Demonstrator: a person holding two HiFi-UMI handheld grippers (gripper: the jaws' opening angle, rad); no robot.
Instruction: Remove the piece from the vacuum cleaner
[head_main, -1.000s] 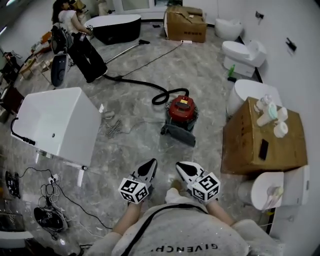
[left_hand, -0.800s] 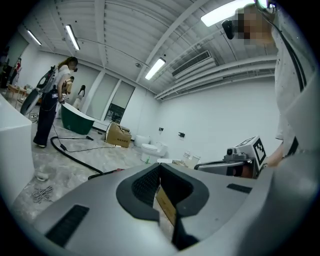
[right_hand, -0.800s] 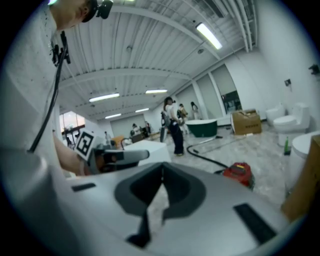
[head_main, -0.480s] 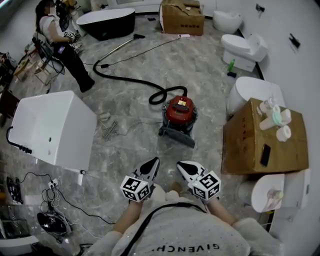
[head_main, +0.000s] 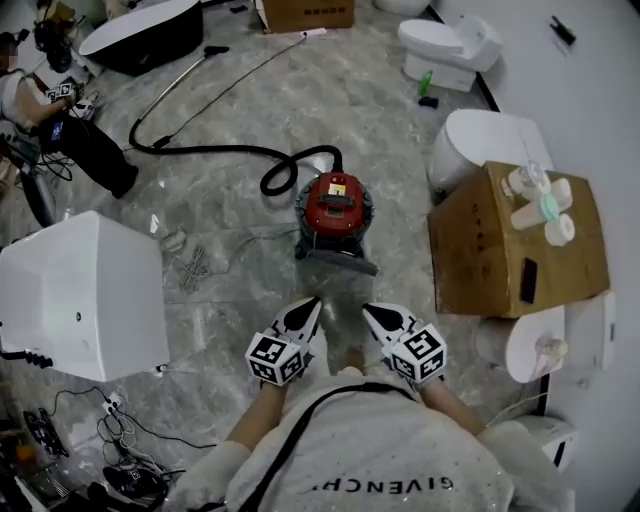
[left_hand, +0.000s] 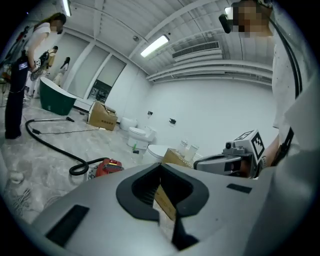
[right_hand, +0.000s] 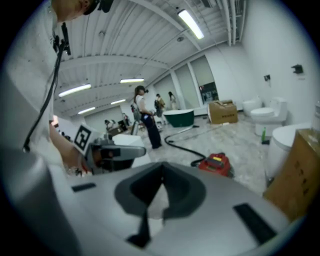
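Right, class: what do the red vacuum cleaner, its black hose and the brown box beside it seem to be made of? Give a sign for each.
Vacuum cleaner: probably moulded plastic; smooth, slightly shiny red shell.
Hose: likely flexible plastic or rubber; matt black, lying in loose curves.
Box: cardboard; dull brown flat faces with folded edges.

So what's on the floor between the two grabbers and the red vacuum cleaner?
Mostly bare floor, in the head view. Only a flat grey piece lies against the red vacuum cleaner, on the side toward the left gripper and right gripper.
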